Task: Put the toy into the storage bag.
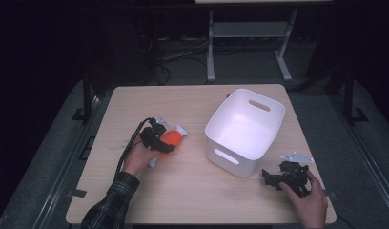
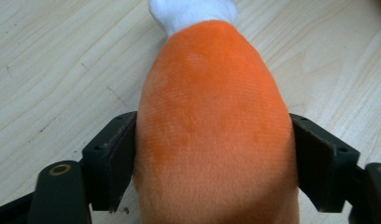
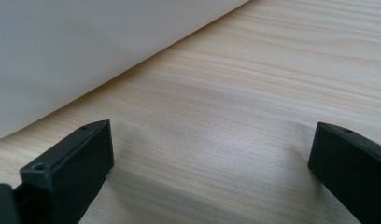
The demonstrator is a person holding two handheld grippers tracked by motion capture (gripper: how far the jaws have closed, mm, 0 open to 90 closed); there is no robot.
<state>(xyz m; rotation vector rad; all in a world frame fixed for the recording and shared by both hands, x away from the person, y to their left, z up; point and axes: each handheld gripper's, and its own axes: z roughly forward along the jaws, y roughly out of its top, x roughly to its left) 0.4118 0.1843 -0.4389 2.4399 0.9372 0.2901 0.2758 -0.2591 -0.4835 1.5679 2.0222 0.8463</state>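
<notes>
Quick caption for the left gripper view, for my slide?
Left tongs shut on an orange plush toy lying on the wooden table.

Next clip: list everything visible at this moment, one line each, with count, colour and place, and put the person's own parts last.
Table: one, light wood, centre of the high view.
Bin: one, white, with handle cut-outs, empty, right of the table's centre.
Plush toy: one, orange with a white end, lying on the table's left part.
Desk frame: one, white legs, on the floor beyond the table.
Left claw: one, black, jaws pressed against both sides of the plush toy.
Right claw: one, black, jaws apart with nothing between, low over the table beside the bin.
Left hand: one, plaid sleeve.
Right hand: one, at the table's near right corner.
</notes>
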